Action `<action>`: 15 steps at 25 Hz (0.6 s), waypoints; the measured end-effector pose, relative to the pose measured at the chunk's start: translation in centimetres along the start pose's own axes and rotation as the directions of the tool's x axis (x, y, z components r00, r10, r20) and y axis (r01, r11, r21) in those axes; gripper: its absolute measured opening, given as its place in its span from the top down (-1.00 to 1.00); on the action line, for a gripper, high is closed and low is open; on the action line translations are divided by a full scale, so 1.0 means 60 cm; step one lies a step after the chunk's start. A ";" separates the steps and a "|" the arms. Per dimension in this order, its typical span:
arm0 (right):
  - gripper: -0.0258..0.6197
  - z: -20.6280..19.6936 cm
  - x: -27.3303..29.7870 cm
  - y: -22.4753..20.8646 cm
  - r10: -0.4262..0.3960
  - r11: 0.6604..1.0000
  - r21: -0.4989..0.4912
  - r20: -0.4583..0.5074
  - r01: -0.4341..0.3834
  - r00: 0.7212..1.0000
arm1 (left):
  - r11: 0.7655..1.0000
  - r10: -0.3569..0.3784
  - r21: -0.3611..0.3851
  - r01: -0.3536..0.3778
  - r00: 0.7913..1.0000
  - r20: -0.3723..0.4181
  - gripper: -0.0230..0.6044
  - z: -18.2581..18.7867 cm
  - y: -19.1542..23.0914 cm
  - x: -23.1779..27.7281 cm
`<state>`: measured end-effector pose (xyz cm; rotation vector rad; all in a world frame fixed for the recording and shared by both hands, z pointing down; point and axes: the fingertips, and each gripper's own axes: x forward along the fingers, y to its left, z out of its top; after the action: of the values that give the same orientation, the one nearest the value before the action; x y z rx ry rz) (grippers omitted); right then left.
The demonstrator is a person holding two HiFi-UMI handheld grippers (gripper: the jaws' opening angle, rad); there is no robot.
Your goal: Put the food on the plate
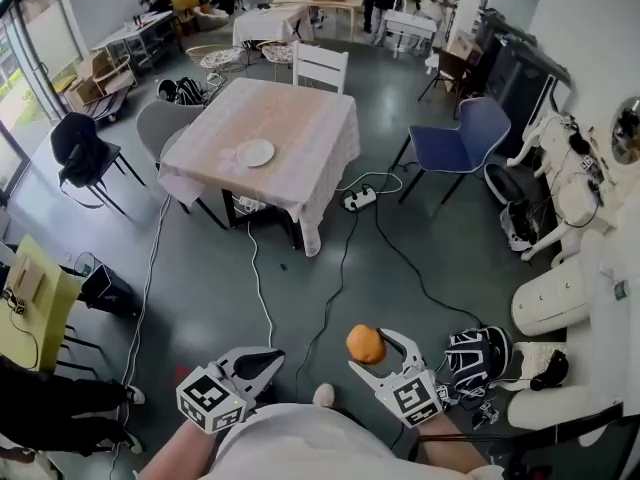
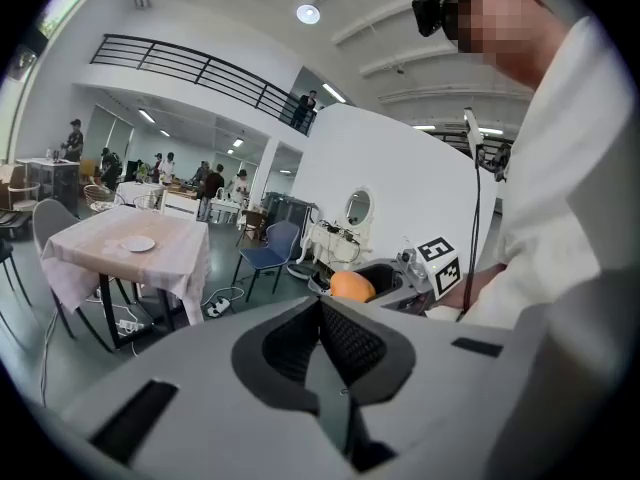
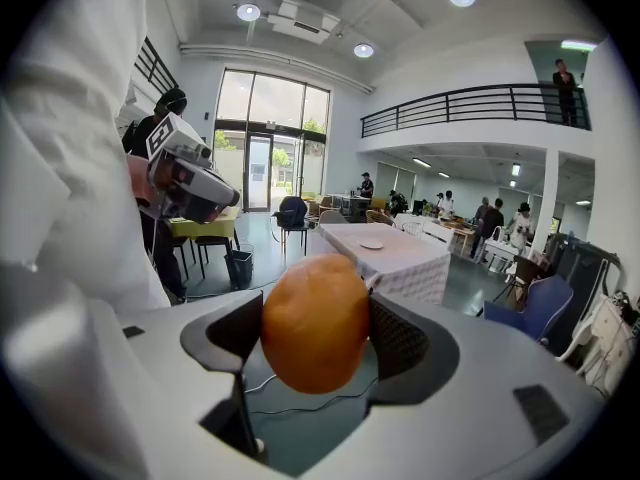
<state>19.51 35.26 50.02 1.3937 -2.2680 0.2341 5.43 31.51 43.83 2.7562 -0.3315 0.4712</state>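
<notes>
The right claw [image 1: 383, 356] pinches an orange [image 1: 365, 344]. Its 2 pads are spread wide, with 1 pressed on each side of the fruit. The orange sits between the tips of the claw and sticks out a little above and below the pads. It hangs in the air over the floor [image 1: 200, 268] and touches nothing but the claw.

The left claw [image 2: 320, 313] is pressed together, and there is nothing in it. It is held beside the right claw, low and close to the person's body. Each claw has 1 cube with black and white squares on it.

The plate [image 1: 255, 152] is far ahead of both claws and a little to the left of the right claw. It is white and round, and it has no food on it. It lies on a counter [image 1: 310, 118] under a pale pink cloth [image 1: 330, 183], near the side of the counter that faces the claws.

A white chair [image 1: 320, 65] stands at the far side of the counter. A blue chair [image 1: 460, 138] stands well ahead of the right claw and a bit to its right. A white power strip [image 1: 358, 200] lies on the floor between the claws and the counter, close to the hanging cloth. Thin cables [image 1: 262, 303] run across the floor from there toward the claws.
</notes>
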 end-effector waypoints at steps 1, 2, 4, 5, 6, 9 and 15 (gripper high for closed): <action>-0.16 0.004 0.007 -0.003 0.003 1.000 -0.004 0.001 -0.003 1.000 | 1.000 0.010 -0.002 -0.010 1.000 0.002 0.90 -0.002 0.006 -0.004; -0.16 0.009 0.016 -0.007 0.005 1.000 -0.006 0.001 -0.005 1.000 | 1.000 0.018 -0.005 -0.018 1.000 0.003 0.90 -0.004 0.015 -0.007; -0.16 0.022 0.038 -0.018 0.005 1.000 -0.004 -0.002 -0.005 1.000 | 1.000 0.024 -0.003 -0.024 1.000 0.000 0.90 -0.005 0.040 -0.009; -0.15 0.030 0.051 -0.025 0.003 1.000 -0.003 -0.005 -0.003 1.000 | 1.000 0.023 0.002 -0.023 1.000 -0.001 0.90 -0.003 0.056 -0.007; -0.15 0.037 0.065 -0.032 -0.001 1.000 -0.003 -0.010 0.001 1.000 | 1.000 0.019 0.006 -0.019 1.000 0.000 0.90 0.001 0.073 -0.005; -0.15 0.064 0.106 -0.047 -0.017 1.000 -0.002 -0.032 0.017 0.999 | 1.000 -0.008 0.013 0.008 1.000 0.013 0.90 0.018 0.127 -0.001; -0.15 0.156 0.226 -0.071 -0.064 0.998 0.012 -0.052 0.065 0.997 | 0.996 -0.051 0.071 0.046 0.997 0.062 0.90 0.086 0.280 -0.029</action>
<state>15.36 18.89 47.77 1.4487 -2.1797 0.2624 0.62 14.53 43.21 2.8447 -0.2673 0.3908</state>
